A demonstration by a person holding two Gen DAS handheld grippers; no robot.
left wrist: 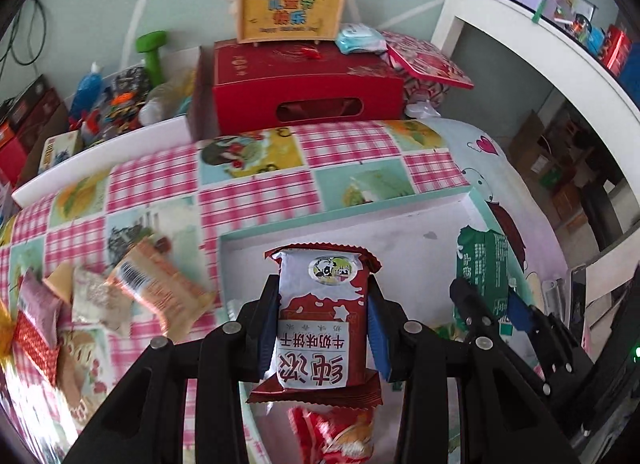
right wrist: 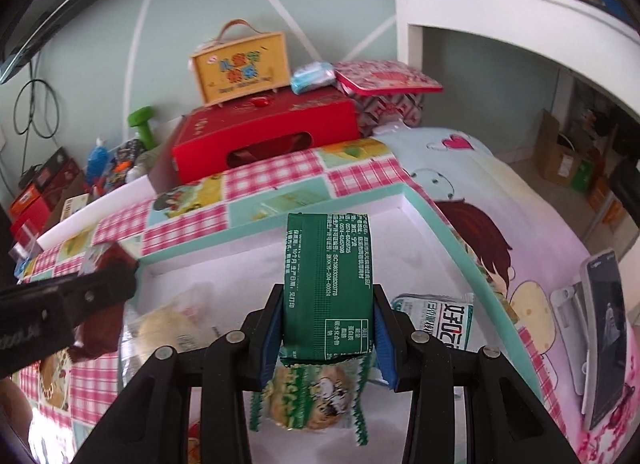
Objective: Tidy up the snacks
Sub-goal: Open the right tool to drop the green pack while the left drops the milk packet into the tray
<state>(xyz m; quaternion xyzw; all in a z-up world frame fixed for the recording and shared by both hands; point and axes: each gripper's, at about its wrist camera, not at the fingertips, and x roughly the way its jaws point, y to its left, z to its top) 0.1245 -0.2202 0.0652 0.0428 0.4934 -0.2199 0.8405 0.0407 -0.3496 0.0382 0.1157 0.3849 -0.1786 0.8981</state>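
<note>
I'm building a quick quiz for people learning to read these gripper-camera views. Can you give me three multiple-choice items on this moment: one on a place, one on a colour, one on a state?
1. What stands on top of the big red box at the back?
A. a yellow case with a handle
B. a green dumbbell
C. a phone

2. What colour is the packet in the right gripper?
A. orange
B. dark green
C. purple

3. How is the left gripper at this moment?
A. wide open over bare cloth
B. shut on a red and white biscuit packet
C. out of view

Answers:
1. A: the yellow case sits on the box's lid, while the dumbbell stands off to its left.
2. B: the dark green packet is clamped between the blue pads.
3. B: both pads press the sides of the red and white biscuit packet.
</note>
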